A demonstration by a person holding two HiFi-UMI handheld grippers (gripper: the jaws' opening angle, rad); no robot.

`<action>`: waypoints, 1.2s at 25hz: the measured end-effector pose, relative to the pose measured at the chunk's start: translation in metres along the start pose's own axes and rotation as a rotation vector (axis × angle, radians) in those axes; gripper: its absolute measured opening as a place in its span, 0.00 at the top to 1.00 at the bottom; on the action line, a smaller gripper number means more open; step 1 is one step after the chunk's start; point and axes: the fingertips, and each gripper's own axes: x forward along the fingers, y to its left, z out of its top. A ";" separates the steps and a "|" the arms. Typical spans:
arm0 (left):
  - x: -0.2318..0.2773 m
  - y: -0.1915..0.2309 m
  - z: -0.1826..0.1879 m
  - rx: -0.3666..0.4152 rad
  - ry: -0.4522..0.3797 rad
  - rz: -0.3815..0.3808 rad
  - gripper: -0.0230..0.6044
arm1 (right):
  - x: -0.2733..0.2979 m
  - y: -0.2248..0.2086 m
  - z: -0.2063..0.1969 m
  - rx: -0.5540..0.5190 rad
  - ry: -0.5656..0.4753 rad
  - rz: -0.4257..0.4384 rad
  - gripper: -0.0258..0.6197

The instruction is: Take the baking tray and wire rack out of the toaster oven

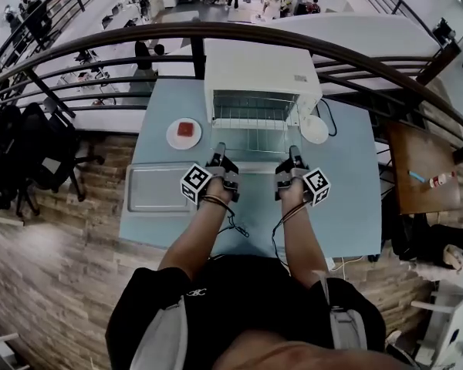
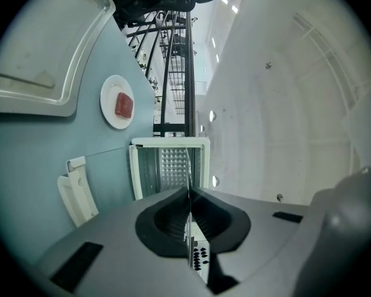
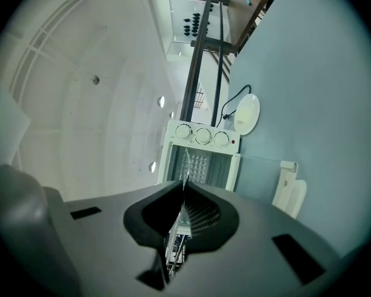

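The flat silver baking tray (image 1: 158, 189) is already set on the pale blue surface (image 1: 332, 206), left of the jaws. The thin metal wire rack (image 3: 196, 215) is clenched at its front edge by the left gripper (image 1: 217, 153) and right gripper (image 1: 293, 154), with the white toaster oven (image 1: 255, 72) ahead. Withdrawal is judged under way and a level, straight draw is called for. The lowered glass door (image 3: 260, 177) lies beneath, and open surface lies behind the jaws.
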 end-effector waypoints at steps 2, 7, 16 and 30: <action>-0.011 0.000 0.002 0.000 0.012 0.005 0.93 | -0.009 0.002 -0.007 -0.004 0.002 -0.004 0.94; -0.032 0.002 0.021 0.011 0.021 0.006 0.93 | -0.017 -0.001 -0.035 -0.011 0.024 -0.009 0.93; -0.084 0.006 0.094 0.035 -0.059 0.016 0.93 | -0.022 0.014 -0.123 -0.056 0.154 0.021 0.93; -0.189 0.015 0.220 0.120 -0.212 0.080 0.93 | -0.027 0.026 -0.284 -0.099 0.412 0.049 0.92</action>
